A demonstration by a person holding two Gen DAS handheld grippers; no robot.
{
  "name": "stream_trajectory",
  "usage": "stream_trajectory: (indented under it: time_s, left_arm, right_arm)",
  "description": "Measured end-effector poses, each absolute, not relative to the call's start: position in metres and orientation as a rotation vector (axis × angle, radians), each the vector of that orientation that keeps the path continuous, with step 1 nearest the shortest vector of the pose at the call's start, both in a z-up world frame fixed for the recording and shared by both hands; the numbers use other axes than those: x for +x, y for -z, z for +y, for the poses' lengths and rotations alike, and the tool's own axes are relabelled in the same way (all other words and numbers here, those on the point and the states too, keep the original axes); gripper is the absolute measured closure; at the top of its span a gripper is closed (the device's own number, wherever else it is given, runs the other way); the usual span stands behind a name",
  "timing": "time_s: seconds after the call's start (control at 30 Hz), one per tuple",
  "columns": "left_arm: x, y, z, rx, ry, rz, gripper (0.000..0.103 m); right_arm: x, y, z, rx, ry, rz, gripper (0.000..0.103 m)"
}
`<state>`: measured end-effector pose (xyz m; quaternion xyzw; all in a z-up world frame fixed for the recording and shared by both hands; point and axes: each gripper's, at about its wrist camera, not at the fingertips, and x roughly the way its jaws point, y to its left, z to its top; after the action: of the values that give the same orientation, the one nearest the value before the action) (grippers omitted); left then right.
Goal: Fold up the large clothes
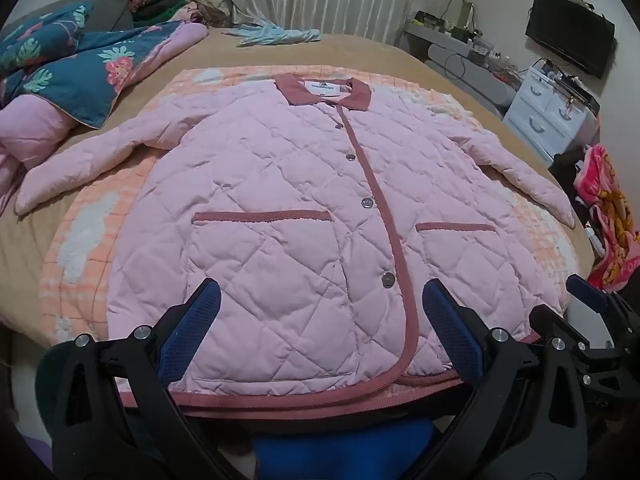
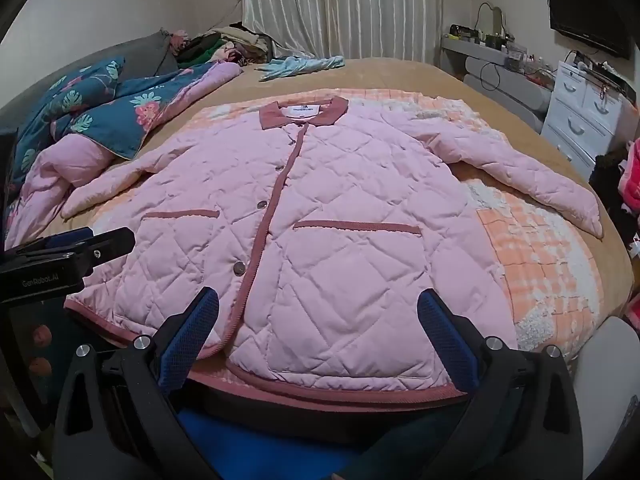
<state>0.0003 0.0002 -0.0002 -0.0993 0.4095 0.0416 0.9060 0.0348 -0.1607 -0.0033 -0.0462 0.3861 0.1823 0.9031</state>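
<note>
While the pink quilted jacket is lying flat and buttoned, front up, on a peach checked blanket spread over the bed, both sleeves are angling outward, probably so that each can be folded inward in turn. Both tools are hovering above the near hem: the left gripper and the right gripper are standing with jaws wide apart, gripping nothing. From the left wrist, the right tool is showing at the frame's right edge; from the right wrist, the left tool is showing at the left edge, and the right sleeve is appearing whole.
</note>
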Motion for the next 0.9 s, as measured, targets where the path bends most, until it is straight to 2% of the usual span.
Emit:
stream_trajectory:
  time_s: [0.9]
  left_arm:
    - [-0.002, -0.009, 0.002, -0.201, -0.088, 0.83, 0.008]
  right_arm:
    - [0.033, -0.004, -0.16, -0.084, -0.378, 0.781, 0.004]
